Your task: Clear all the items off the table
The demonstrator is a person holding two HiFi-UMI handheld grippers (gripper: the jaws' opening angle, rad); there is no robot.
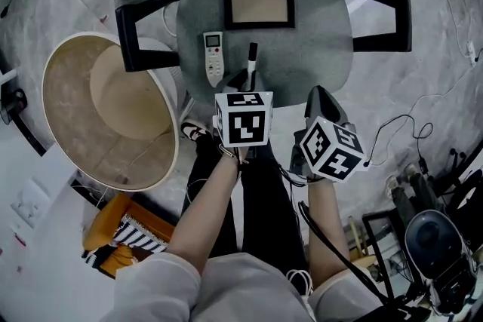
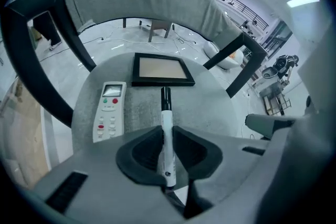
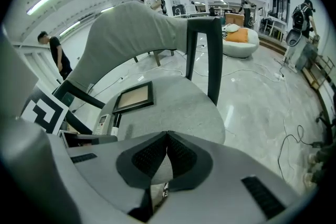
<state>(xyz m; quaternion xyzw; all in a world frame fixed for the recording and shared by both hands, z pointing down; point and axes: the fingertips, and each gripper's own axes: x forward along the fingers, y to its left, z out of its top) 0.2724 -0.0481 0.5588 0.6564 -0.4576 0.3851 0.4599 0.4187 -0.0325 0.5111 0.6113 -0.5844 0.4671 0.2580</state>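
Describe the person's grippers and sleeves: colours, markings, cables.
The left gripper and right gripper are grey with dark ribbed pads. Each carries a white cube with black square markers. A black cable trails from the right one. Sleeves are pale grey.

Marker point(image 2: 166, 136) between the left gripper point(image 2: 166, 126) fingers point(image 2: 142, 152): smooth white plastic, black cap; the fingers are matt dark, ribbed. Beyond the fingertips the seat point(image 2: 210, 105) is matt grey woven cloth. Remote point(image 2: 108, 111) left of them is glossy white plastic, frame point(image 2: 135, 70) matt black.

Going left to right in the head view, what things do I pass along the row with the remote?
Round beige bin → white remote → marker; the picture frame overlaps the marker's place, so it is left out.
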